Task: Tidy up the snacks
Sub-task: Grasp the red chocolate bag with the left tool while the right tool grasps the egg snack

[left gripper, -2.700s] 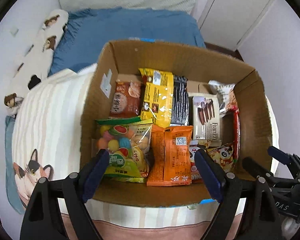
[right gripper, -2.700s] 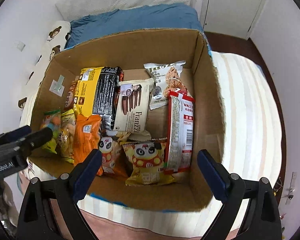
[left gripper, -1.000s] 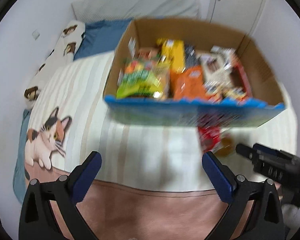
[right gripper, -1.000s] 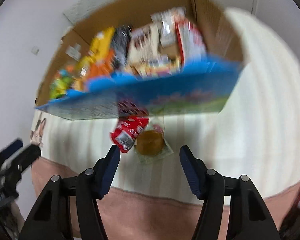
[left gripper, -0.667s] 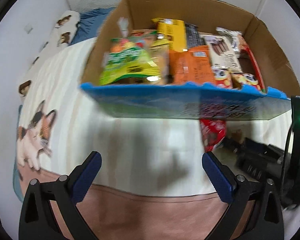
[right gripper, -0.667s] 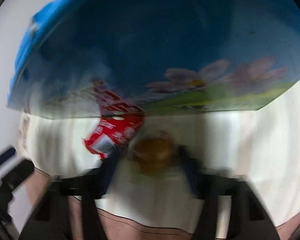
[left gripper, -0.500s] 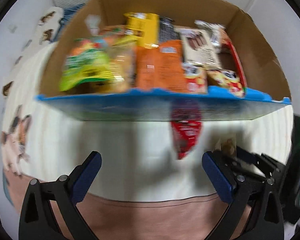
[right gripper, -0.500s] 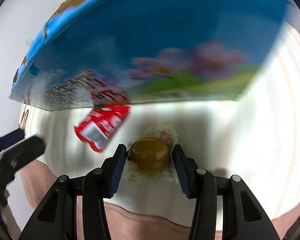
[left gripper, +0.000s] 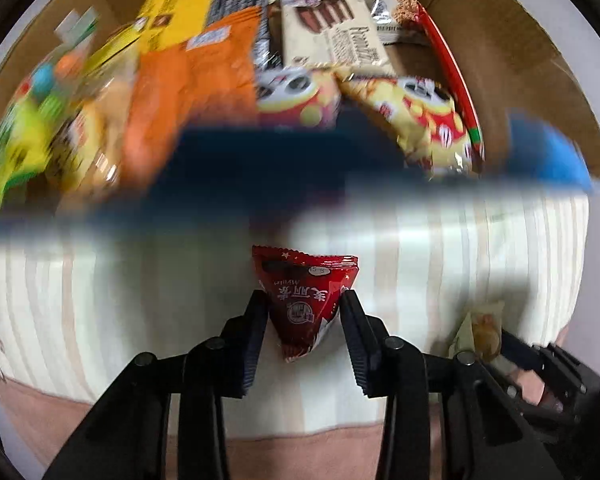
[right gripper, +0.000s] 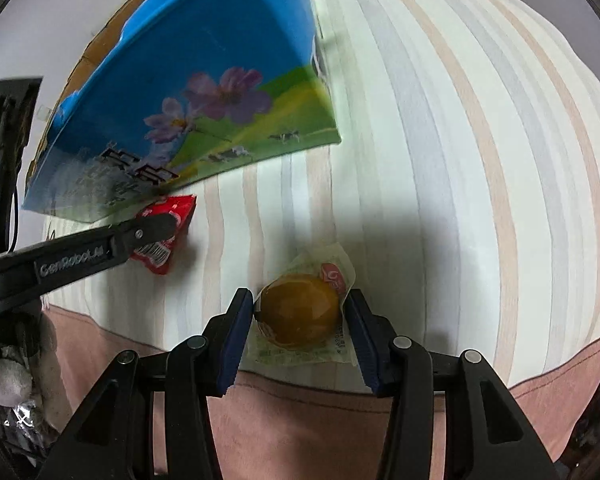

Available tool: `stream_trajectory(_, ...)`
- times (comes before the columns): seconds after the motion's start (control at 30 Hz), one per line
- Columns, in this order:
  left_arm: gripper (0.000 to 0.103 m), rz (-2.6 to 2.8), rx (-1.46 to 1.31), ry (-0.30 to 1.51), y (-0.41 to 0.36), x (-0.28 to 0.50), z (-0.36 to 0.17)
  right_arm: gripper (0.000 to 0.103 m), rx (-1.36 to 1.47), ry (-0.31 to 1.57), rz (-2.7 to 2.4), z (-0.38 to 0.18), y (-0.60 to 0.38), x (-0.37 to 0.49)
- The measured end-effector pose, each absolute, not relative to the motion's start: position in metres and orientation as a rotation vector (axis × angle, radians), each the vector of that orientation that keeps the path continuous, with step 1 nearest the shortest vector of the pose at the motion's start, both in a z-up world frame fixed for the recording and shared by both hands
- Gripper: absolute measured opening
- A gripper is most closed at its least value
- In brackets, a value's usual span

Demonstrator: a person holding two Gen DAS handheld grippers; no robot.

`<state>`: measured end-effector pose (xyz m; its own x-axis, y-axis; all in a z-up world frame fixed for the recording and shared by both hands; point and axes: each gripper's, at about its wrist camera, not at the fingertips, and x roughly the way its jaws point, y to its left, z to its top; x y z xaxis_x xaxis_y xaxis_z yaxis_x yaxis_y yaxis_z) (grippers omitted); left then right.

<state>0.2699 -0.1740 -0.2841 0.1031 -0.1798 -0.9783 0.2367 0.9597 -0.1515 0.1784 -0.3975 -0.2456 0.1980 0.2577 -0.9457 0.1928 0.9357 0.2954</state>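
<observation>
Left gripper (left gripper: 303,322) clamped on red packet (left gripper: 306,300), jaws just closed onto its sides; right gripper (right gripper: 300,316) clamped on wrapped bun (right gripper: 298,310). Both snacks lie on striped bedding (right gripper: 480,160) just in front of snack box (right gripper: 204,92). Both probably light: packet crinkly and slippery, grip mid-body; bun soft, squashes easily, hold gently across its middle

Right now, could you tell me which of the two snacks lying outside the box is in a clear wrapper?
The round golden bun between the right gripper's fingers; the other, a triangular packet, is opaque red.
</observation>
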Motion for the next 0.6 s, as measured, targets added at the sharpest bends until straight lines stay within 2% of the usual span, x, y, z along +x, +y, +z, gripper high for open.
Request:
stream_trajectory(0.33,0.035,-0.285,0.006,1.529,-0.094,0.166,-0.298,0.051,0.376,1.507,0.19,-0.255,-0.357,0.122)
stream_trajectory(0.6,0.041,-0.297,-0.091,1.637,-0.083,0.156,-0.335,0.057,0.504,1.548,0.153,-0.278,-0.349,0.103)
